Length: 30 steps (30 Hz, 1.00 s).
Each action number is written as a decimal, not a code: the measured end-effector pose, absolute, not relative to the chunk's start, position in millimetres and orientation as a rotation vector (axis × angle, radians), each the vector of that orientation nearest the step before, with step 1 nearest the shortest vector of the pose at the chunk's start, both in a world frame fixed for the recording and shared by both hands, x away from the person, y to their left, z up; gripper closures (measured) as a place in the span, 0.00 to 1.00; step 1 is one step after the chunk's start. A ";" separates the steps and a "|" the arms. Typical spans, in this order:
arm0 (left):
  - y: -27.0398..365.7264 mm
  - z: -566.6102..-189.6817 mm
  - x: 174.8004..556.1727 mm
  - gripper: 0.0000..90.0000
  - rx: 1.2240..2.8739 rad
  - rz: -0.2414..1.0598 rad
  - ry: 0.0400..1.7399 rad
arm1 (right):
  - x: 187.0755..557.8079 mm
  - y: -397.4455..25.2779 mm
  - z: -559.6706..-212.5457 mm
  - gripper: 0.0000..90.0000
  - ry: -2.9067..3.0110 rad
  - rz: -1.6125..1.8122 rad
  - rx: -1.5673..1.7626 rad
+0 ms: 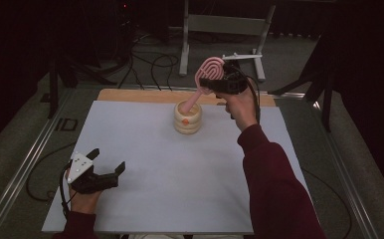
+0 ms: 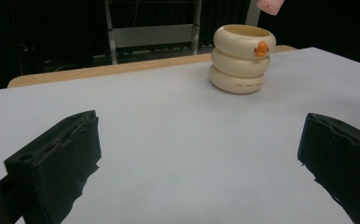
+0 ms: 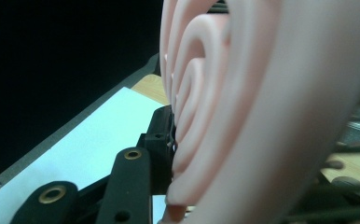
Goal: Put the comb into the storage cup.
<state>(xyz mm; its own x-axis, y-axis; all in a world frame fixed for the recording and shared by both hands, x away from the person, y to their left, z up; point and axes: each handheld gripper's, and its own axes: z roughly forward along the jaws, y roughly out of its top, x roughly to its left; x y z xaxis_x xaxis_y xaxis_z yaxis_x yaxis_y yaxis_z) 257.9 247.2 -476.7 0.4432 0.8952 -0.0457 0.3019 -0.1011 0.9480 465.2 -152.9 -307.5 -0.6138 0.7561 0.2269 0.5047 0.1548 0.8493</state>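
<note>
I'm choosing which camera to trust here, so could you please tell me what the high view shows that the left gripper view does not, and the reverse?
The high view alone shows the right gripper shut on the ridged head of the pink tool, whose handle slants down toward the cream holder, and the left gripper open near the sheet's left edge.

The left gripper view alone shows faint lettering on the holder's bottom ring.

Both show the three-ring holder with its orange mark, standing on the white sheet.
</note>
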 end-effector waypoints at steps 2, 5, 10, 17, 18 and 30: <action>247.2 -476.7 257.9 0.00 1.644 0.706 1.058 | 466.3 -153.9 -308.2 0.71 2.175 1.442 1.233; 247.2 -476.7 257.9 0.00 1.644 0.704 1.058 | 467.5 -155.3 -309.1 0.71 2.167 1.441 1.244; 247.1 -476.6 257.8 0.00 1.644 0.706 1.058 | 469.1 -156.7 -310.4 0.71 2.160 1.425 1.255; 247.3 -476.6 257.8 0.00 1.641 0.706 1.059 | 471.3 -159.5 -311.9 0.71 2.147 1.406 1.263; 247.3 -476.6 257.8 0.00 1.641 0.706 1.059 | 471.3 -159.5 -311.9 0.71 2.147 1.406 1.263; 247.0 -476.8 257.8 0.00 1.645 0.707 1.059 | 475.4 -168.2 -313.5 0.71 2.101 1.402 1.300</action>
